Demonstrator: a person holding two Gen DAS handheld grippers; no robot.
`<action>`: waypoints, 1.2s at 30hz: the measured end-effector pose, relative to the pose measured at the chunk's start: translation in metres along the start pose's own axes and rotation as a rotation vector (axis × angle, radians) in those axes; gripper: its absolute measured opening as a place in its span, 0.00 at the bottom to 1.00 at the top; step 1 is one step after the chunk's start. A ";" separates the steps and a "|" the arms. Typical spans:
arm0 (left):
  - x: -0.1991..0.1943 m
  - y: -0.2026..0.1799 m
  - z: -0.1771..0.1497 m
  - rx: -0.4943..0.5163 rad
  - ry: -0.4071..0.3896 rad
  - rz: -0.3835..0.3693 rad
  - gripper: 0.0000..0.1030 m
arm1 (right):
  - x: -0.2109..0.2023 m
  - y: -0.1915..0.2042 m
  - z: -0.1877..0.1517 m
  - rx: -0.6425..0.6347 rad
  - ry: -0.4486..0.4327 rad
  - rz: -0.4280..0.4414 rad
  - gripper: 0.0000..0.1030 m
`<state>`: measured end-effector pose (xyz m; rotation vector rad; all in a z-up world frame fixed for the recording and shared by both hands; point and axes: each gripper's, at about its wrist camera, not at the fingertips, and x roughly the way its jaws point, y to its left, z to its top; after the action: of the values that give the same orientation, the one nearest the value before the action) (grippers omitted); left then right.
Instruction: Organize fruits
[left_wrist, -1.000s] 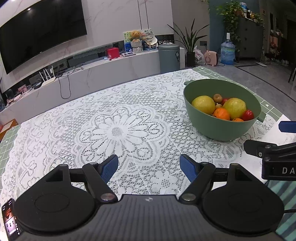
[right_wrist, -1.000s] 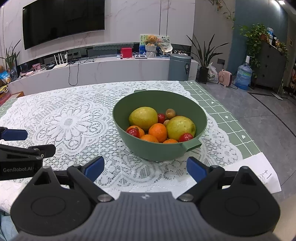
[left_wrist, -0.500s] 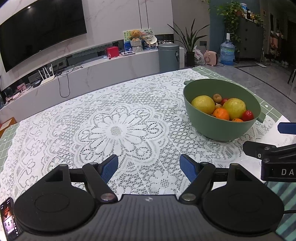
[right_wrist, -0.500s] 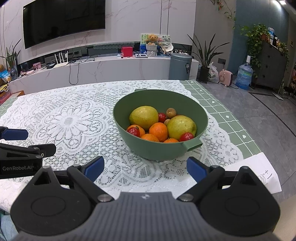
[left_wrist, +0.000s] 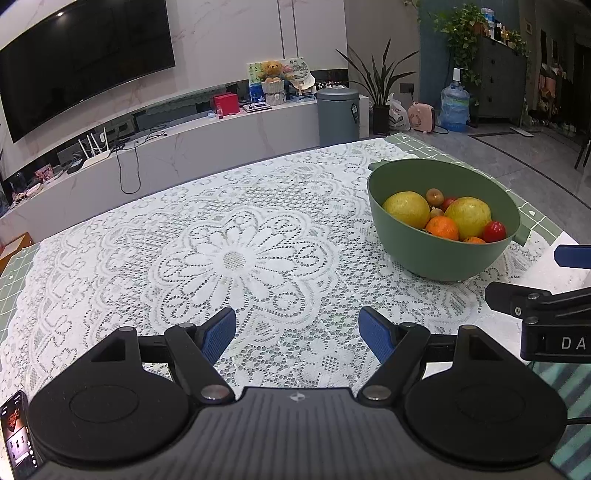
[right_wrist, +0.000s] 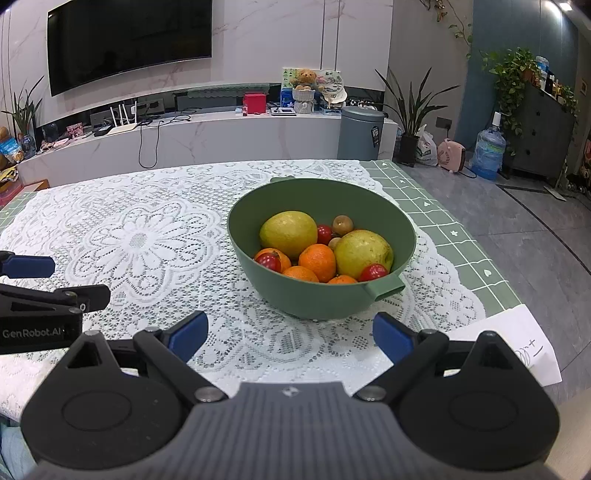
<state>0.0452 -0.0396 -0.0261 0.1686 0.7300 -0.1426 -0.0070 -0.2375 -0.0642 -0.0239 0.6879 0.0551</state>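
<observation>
Two grippers hang low over the near edge of the table, both w/ blue pads spread wide and nothing between them. All the fruit in sight sits in the green bowl; none lies loose on the lace cloth.

From the right gripper the bowl is straight ahead, just beyond the pads, its near handle pointing back toward the right pad. From the left gripper the same bowl is off to the right and further out, w/ bare lace directly in front instead. So the right one is clearly nearer and already squared up; the left would have to swing across.

Inside: two big yellow-green fruits side by side, oranges in front of them, small red ones tucked at the near rim, a few small brown ones at the back. The bowl is about round, so no long axis to line up with.

Fits either fruit gathered in already or fruit waiting to be sorted out onto the cloth; can't tell which from this.
</observation>
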 end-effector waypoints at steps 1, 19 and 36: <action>0.000 0.000 0.000 -0.001 -0.001 0.000 0.86 | 0.000 0.000 0.000 -0.001 -0.001 0.000 0.90; -0.002 0.001 -0.001 -0.003 -0.003 0.001 0.86 | -0.001 0.001 -0.001 -0.001 0.002 0.001 0.92; -0.007 0.002 0.000 -0.023 -0.003 -0.017 0.86 | -0.001 0.001 -0.002 -0.003 0.004 0.003 0.92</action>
<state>0.0400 -0.0369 -0.0211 0.1402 0.7303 -0.1499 -0.0094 -0.2368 -0.0652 -0.0264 0.6918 0.0587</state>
